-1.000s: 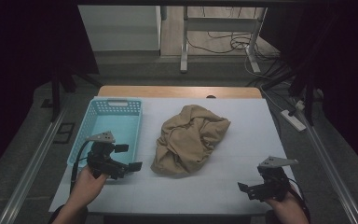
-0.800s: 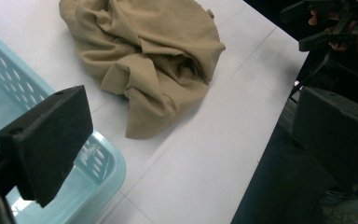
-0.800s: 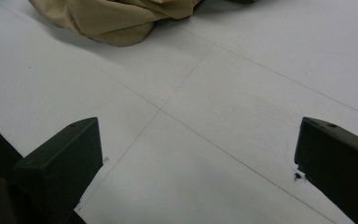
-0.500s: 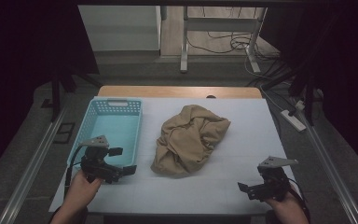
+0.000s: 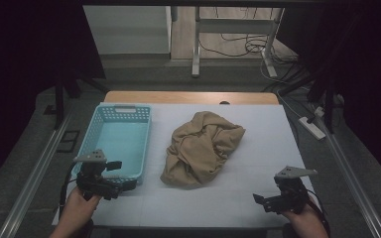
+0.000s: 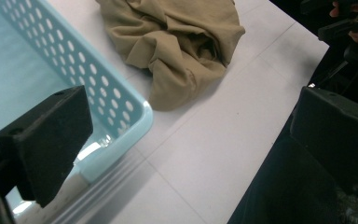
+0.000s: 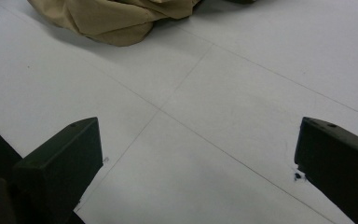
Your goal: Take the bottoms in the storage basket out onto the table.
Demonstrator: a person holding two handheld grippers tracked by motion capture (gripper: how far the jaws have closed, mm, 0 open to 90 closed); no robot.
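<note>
A white counter (image 5: pixel 258 144) is seen. A blue basket (image 5: pixel 124 113) and a crumpled tan cloth (image 5: pixel 201 148) are laid on it, side by side.

In the left gripper view the blue basket (image 6: pixel 121 109) runs off the top and left edges, so just 1 corner and part of a perforated wall show, and the near jaw covers some of its rim. The tan cloth (image 6: pixel 177 46) is cut off at the top there. In the right gripper view the cloth (image 7: pixel 112 18) shows as a low strip, the rest past the top edge. In the high view both forearms leave the bottom edge, and what the cloth's folds cover cannot be told.
</note>
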